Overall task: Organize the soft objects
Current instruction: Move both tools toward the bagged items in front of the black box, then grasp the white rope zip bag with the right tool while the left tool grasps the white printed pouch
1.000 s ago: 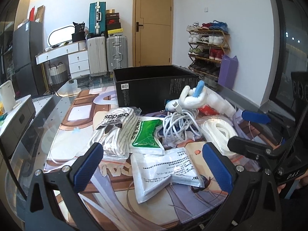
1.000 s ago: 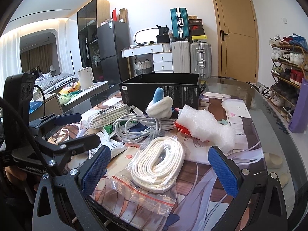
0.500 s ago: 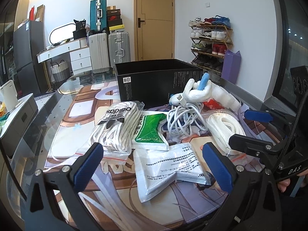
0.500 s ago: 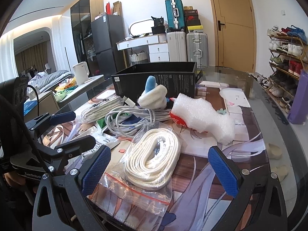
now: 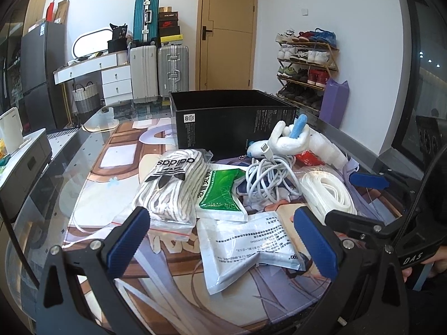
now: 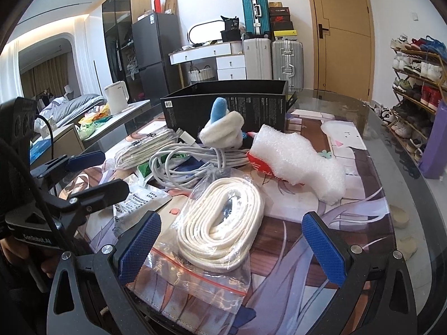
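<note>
Soft items lie on a printed mat in front of an open black box point(image 5: 232, 121) point(image 6: 226, 106). A zip bag of striped adidas laces point(image 5: 170, 187), a green packet point(image 5: 219, 192) and a white printed pouch point(image 5: 248, 247) sit ahead of my left gripper point(image 5: 223, 240), which is open and empty. A bagged coil of white cord point(image 6: 220, 223) point(image 5: 328, 192) lies between the fingers of my open right gripper point(image 6: 232, 244). Behind are a tangled white cable point(image 6: 190, 162) point(image 5: 268, 176), a white and blue plush point(image 6: 223, 129) point(image 5: 290, 139) and a bubble-wrapped red item point(image 6: 296, 162).
The glass table's curved edge point(image 6: 405, 167) runs along the right, with a shoe rack point(image 6: 416, 78) and purple bag point(image 6: 433, 145) beyond. Suitcases point(image 5: 159, 72) and a door point(image 5: 226, 30) stand at the back. A side counter with a white kettle point(image 6: 116, 97) is left.
Both grippers have drifted slightly, the views shifting a little; the right one has edged closer over the bagged cord. Nothing on the table has moved.
</note>
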`<act>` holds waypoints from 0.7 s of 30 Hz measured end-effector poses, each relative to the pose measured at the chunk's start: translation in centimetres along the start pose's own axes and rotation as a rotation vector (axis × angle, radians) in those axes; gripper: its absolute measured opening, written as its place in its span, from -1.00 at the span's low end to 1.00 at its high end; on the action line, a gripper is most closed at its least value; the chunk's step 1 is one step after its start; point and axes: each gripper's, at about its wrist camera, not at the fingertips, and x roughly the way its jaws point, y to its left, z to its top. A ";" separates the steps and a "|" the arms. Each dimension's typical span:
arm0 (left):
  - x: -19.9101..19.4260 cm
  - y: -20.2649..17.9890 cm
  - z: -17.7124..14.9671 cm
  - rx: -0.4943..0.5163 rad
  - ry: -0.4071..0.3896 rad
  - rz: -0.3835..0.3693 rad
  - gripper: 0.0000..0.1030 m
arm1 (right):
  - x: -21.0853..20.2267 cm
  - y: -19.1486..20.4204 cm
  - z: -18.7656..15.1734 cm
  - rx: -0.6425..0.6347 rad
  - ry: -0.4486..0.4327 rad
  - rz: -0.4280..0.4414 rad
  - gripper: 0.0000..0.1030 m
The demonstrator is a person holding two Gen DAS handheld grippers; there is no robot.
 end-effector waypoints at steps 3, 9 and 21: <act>0.0 0.2 0.1 -0.008 -0.002 -0.001 1.00 | 0.3 0.4 0.0 -0.014 0.011 -0.011 0.99; 0.1 0.3 0.1 -0.014 -0.001 -0.002 1.00 | 1.0 0.3 -0.1 -0.022 0.038 -0.054 0.99; 0.4 -0.8 -0.3 0.033 0.029 -0.011 1.00 | 1.3 -0.2 -0.1 -0.029 0.050 -0.019 0.69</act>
